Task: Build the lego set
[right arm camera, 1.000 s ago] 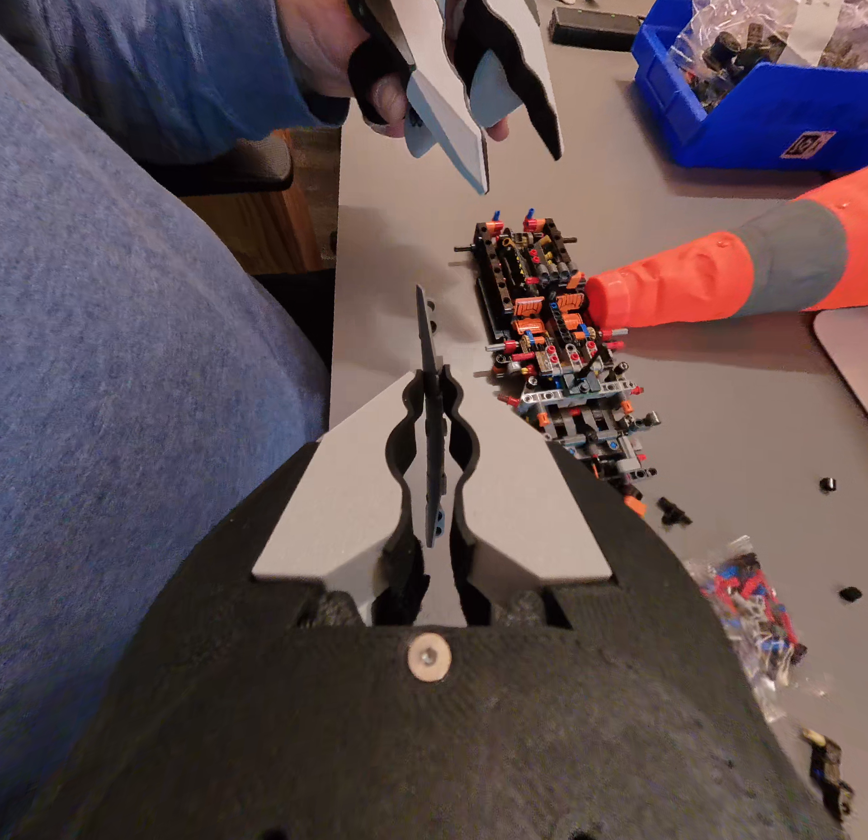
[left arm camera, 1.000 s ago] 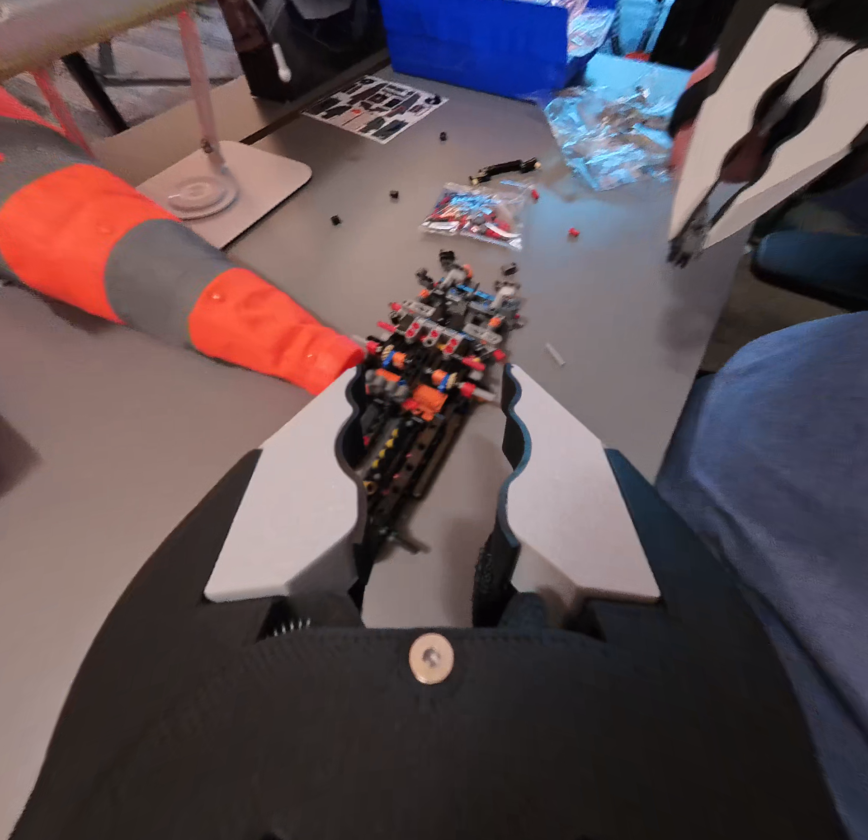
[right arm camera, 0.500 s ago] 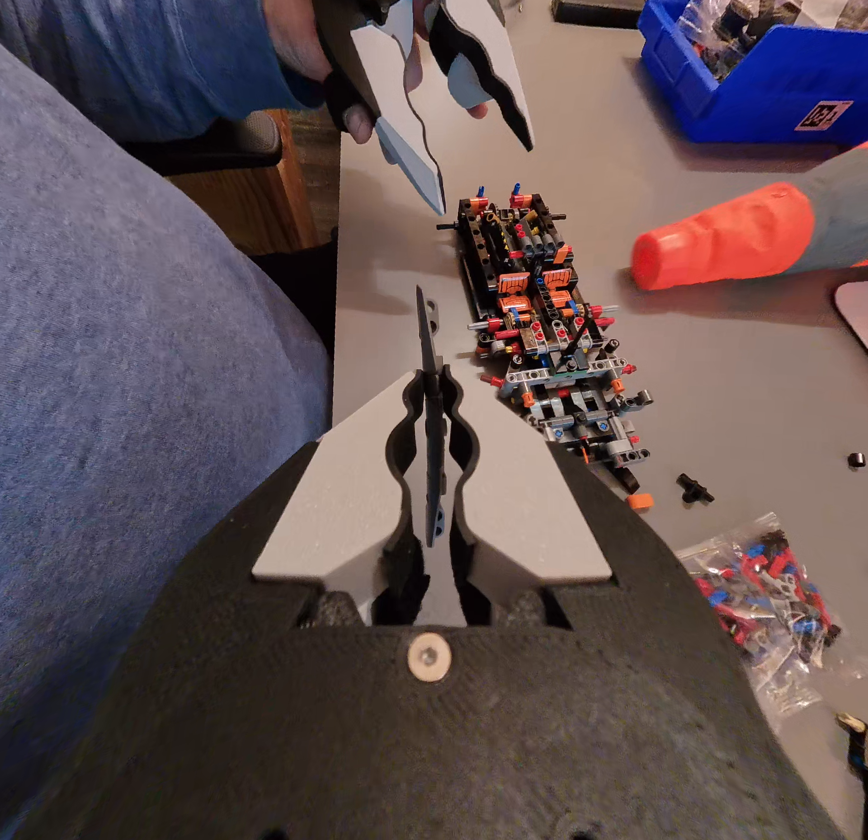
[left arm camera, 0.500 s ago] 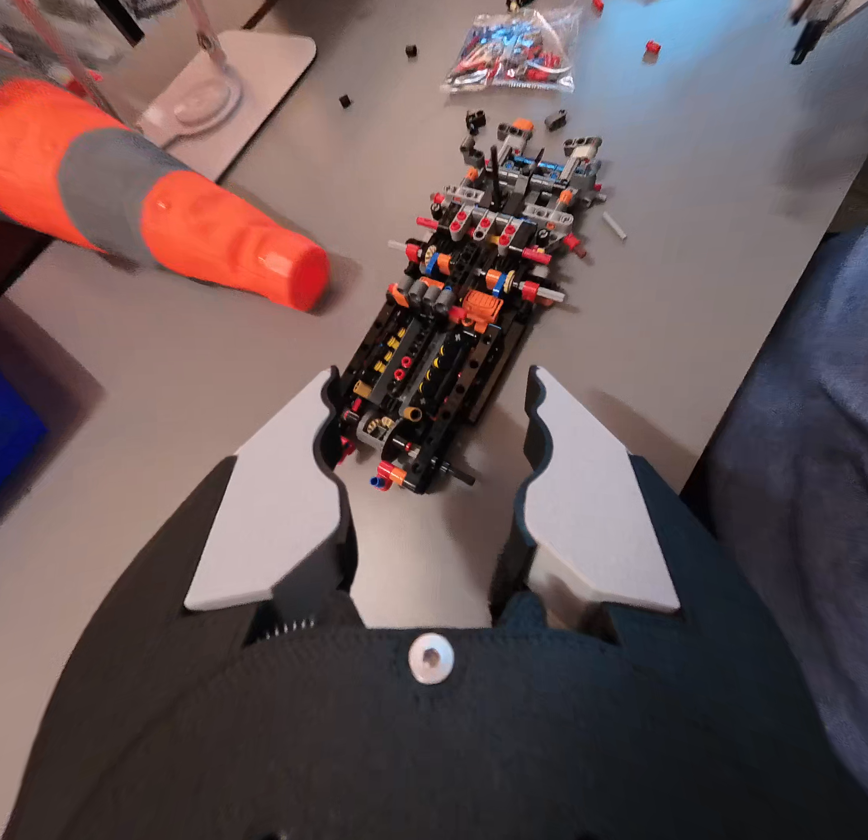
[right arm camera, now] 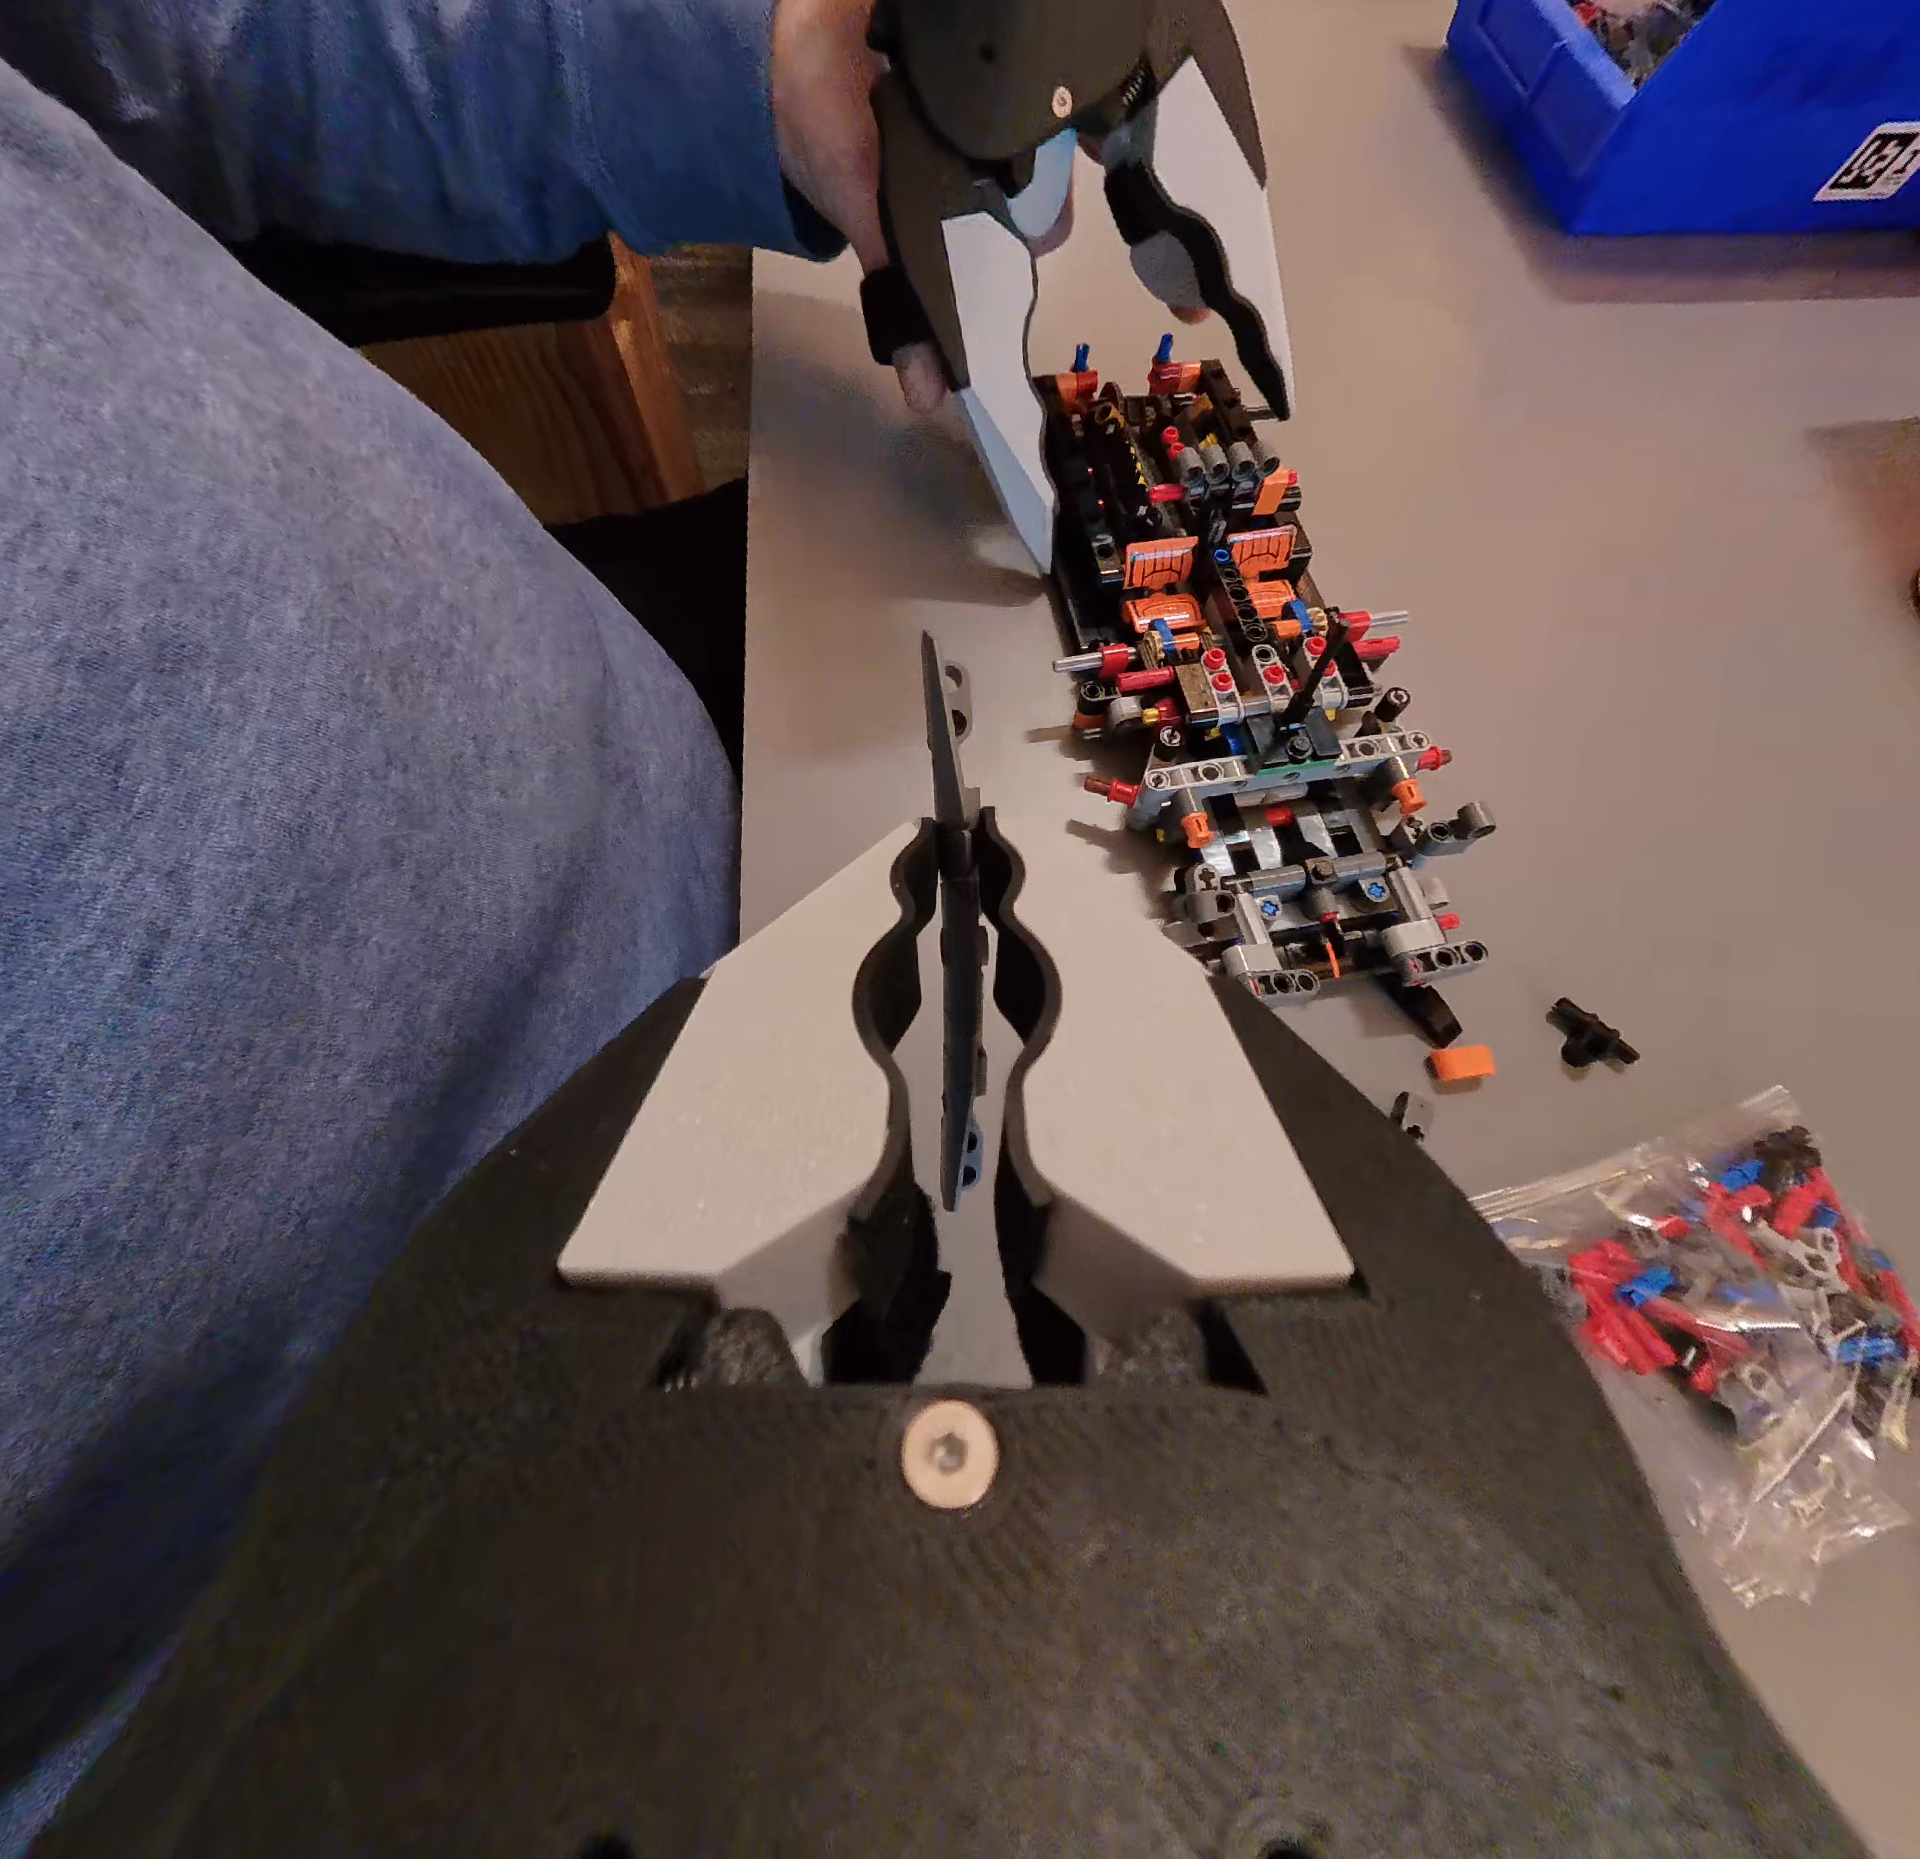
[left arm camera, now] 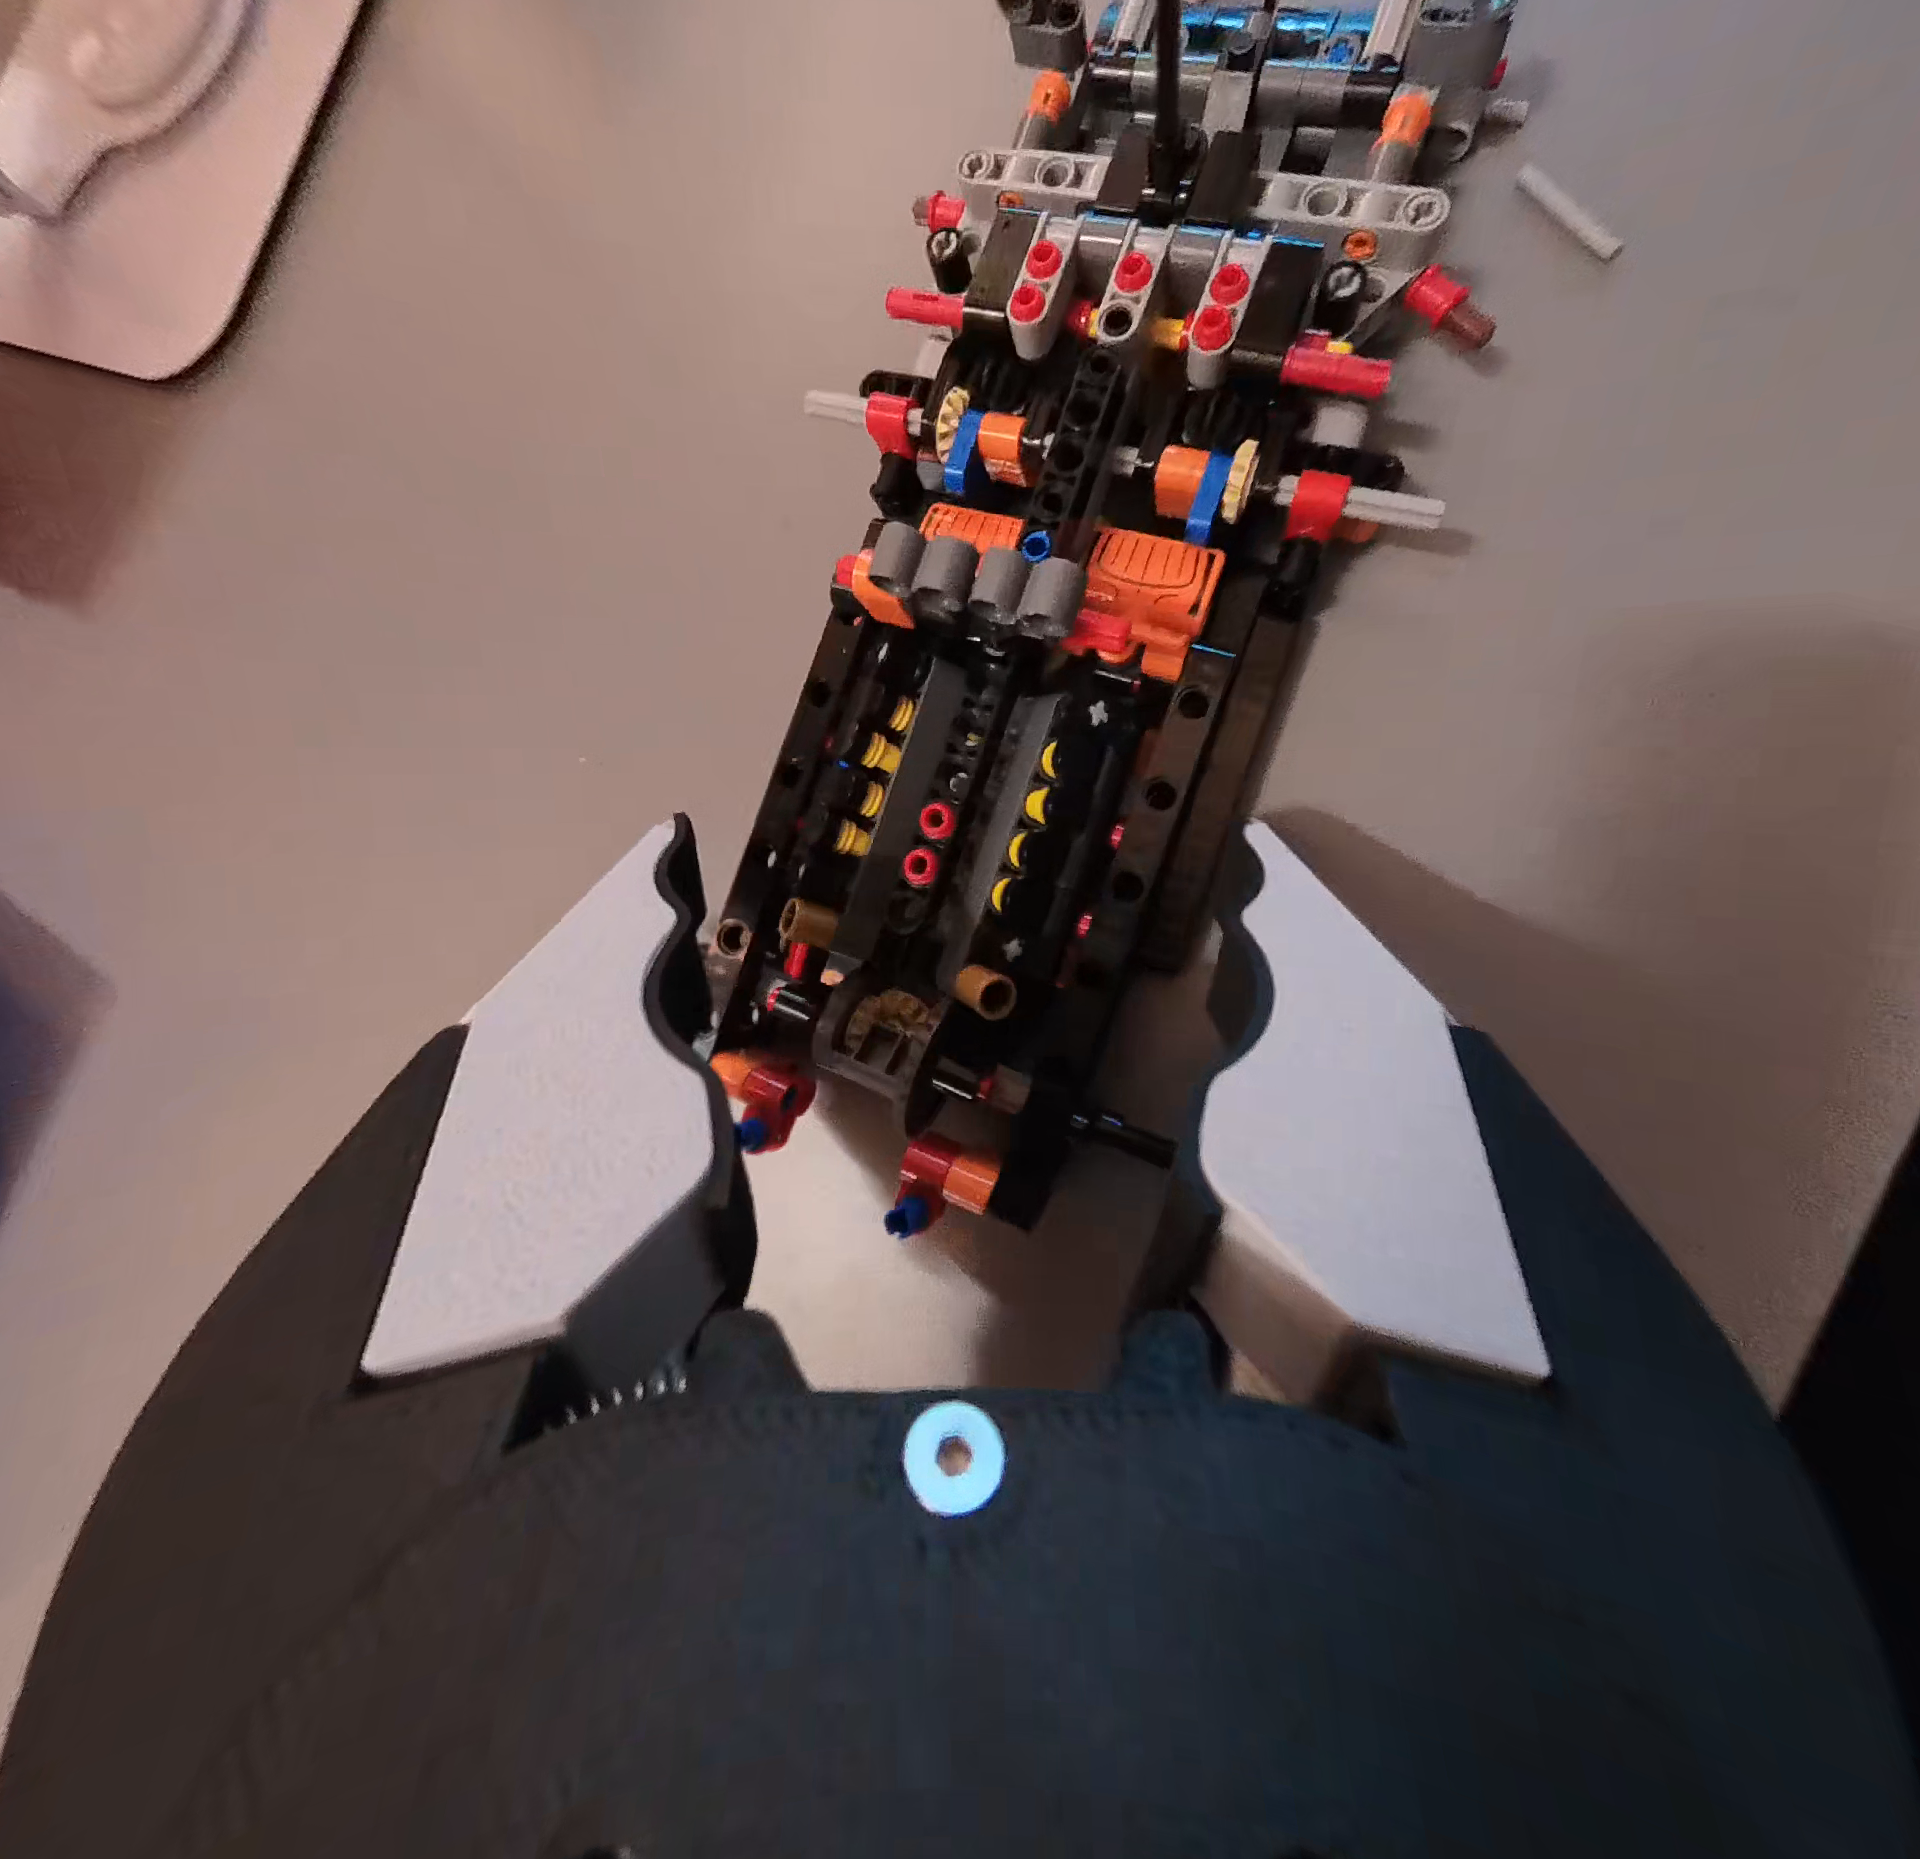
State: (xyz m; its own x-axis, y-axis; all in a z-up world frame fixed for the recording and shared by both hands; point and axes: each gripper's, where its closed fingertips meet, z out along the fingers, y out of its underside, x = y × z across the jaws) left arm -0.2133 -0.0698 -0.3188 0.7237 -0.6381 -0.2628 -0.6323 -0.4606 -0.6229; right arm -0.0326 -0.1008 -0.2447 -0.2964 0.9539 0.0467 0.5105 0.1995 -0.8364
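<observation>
The lego chassis [left arm camera: 1049,666], a long black frame with red, orange, yellow and grey parts, lies on the grey table [left arm camera: 468,614]. My left gripper [left arm camera: 966,853] is open, with its jaws standing on either side of the chassis's near end. In the right wrist view the chassis [right arm camera: 1236,666] lies ahead to the right, and the left gripper [right arm camera: 1158,484] straddles its far end. My right gripper [right arm camera: 954,830] is shut on a thin dark grey panel piece [right arm camera: 943,739], held edge-on above the table's left edge, apart from the chassis.
A bag of small red, blue and grey parts [right arm camera: 1745,1321] lies at the right. An orange piece [right arm camera: 1460,1063] and a black pin [right arm camera: 1590,1035] lie loose near the chassis. A blue bin [right arm camera: 1714,95] stands far right. A flat stand base [left arm camera: 135,147] lies at the left. A person's blue-clad leg [right arm camera: 312,770] is beside the table. Both grippers' tips are roughly 20 cm from the black pin [right arm camera: 1590,1035].
My left gripper has come down and forward until its jaws flank the chassis's end. The orange sleeve has left both views. My right gripper still holds the panel, hardly moved.
</observation>
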